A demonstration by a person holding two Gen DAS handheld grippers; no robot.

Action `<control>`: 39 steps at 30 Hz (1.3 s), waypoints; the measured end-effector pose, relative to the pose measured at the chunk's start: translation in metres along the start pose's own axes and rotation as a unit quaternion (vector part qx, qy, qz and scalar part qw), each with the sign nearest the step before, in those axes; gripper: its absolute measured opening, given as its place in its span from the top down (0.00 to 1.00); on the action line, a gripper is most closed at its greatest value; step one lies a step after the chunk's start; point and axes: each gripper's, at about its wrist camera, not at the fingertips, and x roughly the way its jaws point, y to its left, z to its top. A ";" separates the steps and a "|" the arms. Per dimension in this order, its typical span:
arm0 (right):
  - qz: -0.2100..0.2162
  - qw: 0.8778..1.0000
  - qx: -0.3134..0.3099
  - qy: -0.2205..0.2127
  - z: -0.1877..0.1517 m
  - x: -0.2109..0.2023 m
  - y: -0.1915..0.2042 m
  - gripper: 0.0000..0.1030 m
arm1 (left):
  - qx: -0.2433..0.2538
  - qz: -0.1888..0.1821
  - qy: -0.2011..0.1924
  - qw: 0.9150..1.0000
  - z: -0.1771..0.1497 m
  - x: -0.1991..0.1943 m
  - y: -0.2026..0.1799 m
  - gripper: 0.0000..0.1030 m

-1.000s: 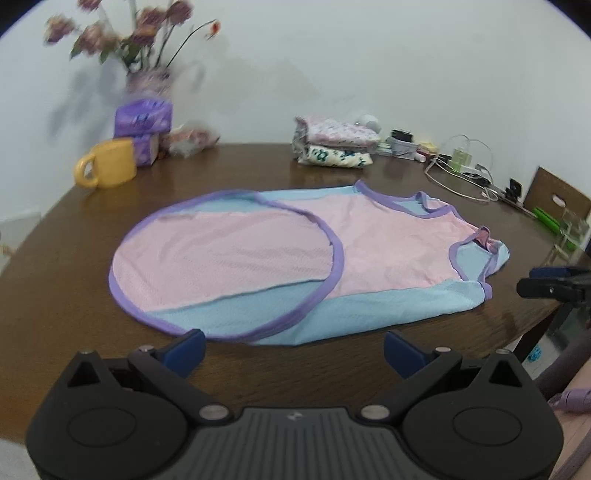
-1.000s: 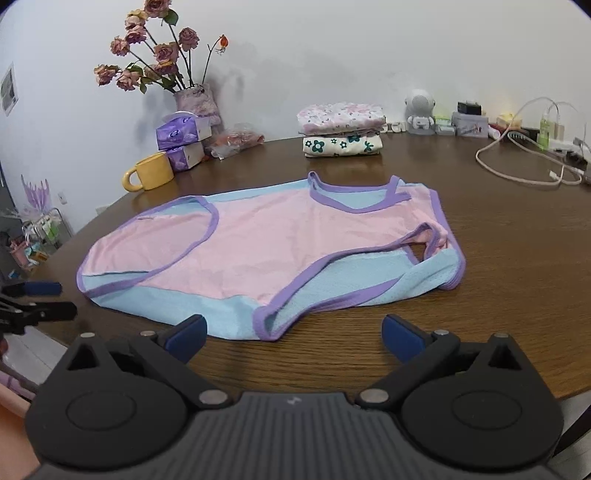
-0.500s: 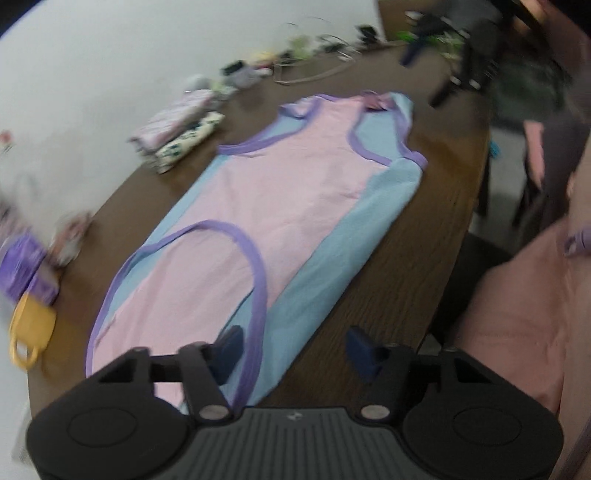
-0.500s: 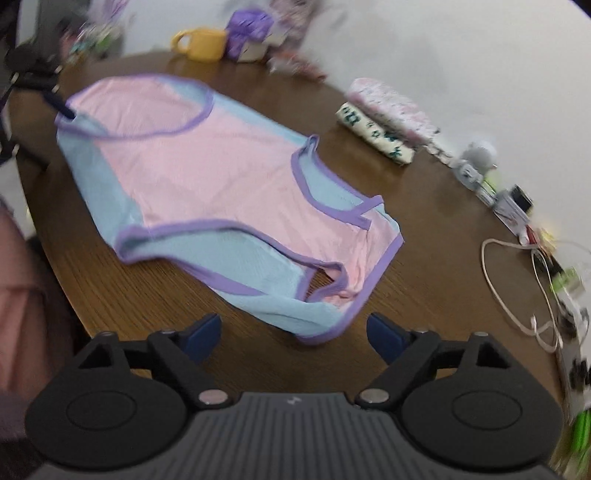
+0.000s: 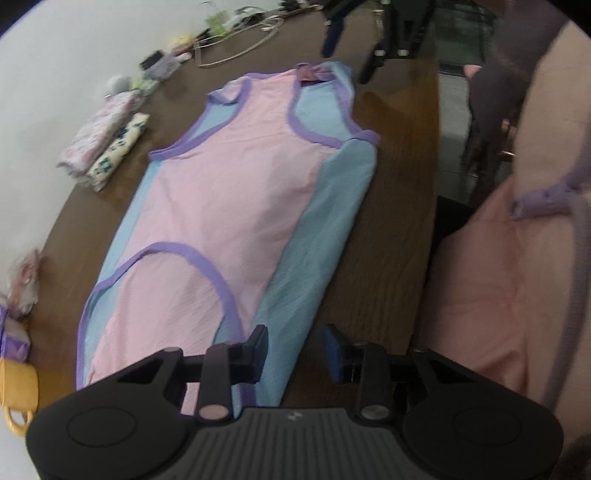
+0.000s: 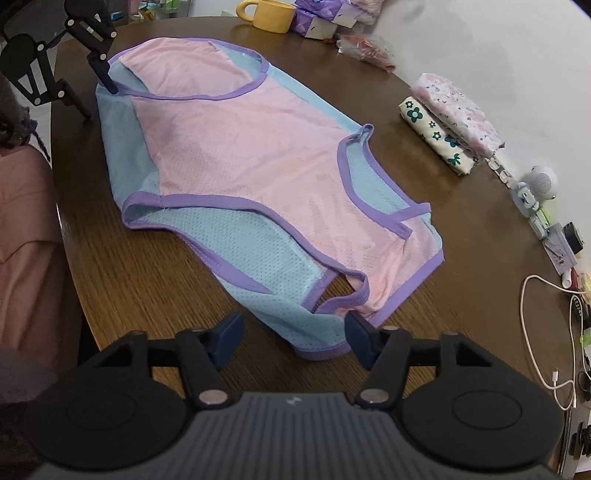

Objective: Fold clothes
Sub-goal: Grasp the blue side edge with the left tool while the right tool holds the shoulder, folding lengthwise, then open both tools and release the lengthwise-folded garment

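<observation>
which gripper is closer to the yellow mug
Left. The left gripper sits at the hem end of the pink and blue top, the end beside the yellow mug. The right gripper is at the strap end, far across the table.

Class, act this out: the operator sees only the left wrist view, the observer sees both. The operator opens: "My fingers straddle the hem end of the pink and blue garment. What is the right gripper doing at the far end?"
Observer: The right gripper is open, with the near shoulder corner of the garment between its fingers.
Operator: Does that shoulder lie flat?
Observer: Not quite. The purple strap loops, and bare table shows through a small gap.
Operator: How does my left gripper look from there?
Observer: One fingertip touches the hem corner; the other is off the cloth, by the table edge.
</observation>
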 end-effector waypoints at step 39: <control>0.001 1.000 0.025 0.013 0.051 0.050 -0.079 0.94 | -0.052 0.054 0.008 0.997 0.026 0.057 0.116 1.00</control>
